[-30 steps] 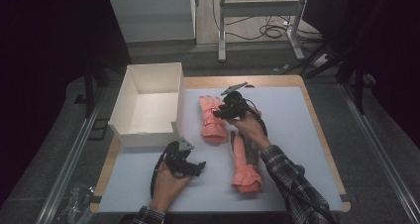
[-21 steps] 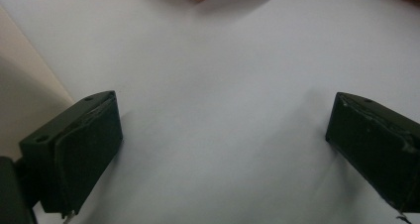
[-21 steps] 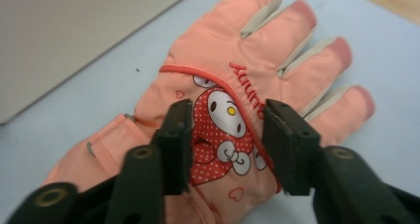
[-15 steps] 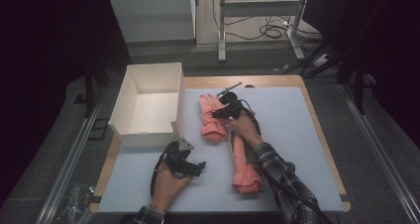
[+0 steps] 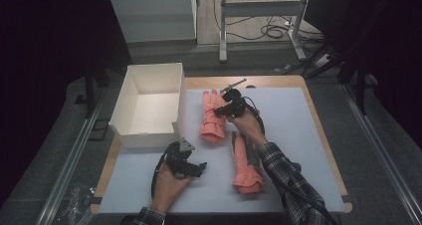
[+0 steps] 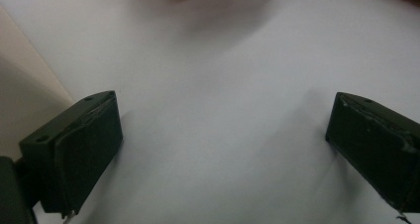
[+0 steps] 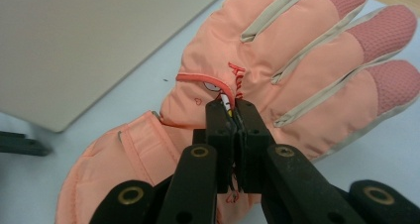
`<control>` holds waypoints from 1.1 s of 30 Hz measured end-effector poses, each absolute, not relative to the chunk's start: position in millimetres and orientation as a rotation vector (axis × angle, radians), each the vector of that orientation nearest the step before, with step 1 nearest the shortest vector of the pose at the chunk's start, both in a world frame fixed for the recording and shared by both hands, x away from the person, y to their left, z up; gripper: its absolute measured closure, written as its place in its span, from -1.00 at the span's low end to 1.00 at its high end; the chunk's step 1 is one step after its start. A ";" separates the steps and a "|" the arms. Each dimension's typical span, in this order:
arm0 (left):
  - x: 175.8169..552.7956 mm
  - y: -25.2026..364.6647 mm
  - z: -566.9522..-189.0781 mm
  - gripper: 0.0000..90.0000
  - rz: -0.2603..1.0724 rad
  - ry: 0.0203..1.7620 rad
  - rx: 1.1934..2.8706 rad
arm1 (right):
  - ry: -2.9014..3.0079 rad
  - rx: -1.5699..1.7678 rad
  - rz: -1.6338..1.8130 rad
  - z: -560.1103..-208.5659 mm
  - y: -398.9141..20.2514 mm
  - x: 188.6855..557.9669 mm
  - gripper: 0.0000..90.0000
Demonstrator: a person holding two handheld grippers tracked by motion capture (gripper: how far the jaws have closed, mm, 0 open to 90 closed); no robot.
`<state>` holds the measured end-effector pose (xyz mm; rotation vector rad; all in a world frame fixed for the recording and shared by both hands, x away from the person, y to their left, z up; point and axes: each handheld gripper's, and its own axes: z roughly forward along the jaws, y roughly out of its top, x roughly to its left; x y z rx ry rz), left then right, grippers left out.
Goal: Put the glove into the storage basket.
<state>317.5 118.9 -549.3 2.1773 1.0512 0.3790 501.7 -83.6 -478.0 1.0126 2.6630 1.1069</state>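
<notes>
Two salmon-pink ski gloves lie on the white mat. The far glove (image 5: 213, 116) lies beside the box, and the near glove (image 5: 246, 165) is partly under the person's right forearm. My right gripper (image 5: 222, 110) sits on the back of the far glove (image 7: 297, 60). Its jaws have just been closing and now pinch a fold of fabric by the red zipper trim, so the right gripper (image 7: 234, 105) is shut on it. My left gripper (image 5: 201, 166) rests low at the front of the mat. In its own view the left gripper (image 6: 223, 135) is open wide over bare mat.
An open white cardboard box (image 5: 130, 98) stands at the left rear of the table, close to the far glove. The white mat (image 5: 293, 130) covers most of the wooden tabletop. Dark floor, table legs and cables lie beyond the far edge.
The right gripper has edged slightly left and settled onto the far glove. The left hand and both gloves have stayed where they were.
</notes>
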 end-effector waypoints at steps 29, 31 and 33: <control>317.8 118.9 -549.4 -0.98 0.381 1.050 2.176 | 2.689 0.865 1.283 -408.6 -119.7 437.7 0.90; 317.8 118.9 -549.4 -0.98 0.381 1.050 2.176 | 2.685 0.864 1.282 -405.7 -124.8 431.3 0.90; 317.8 118.8 -549.4 -0.98 0.381 1.050 2.176 | 2.679 0.862 1.283 -403.0 -130.7 424.9 0.90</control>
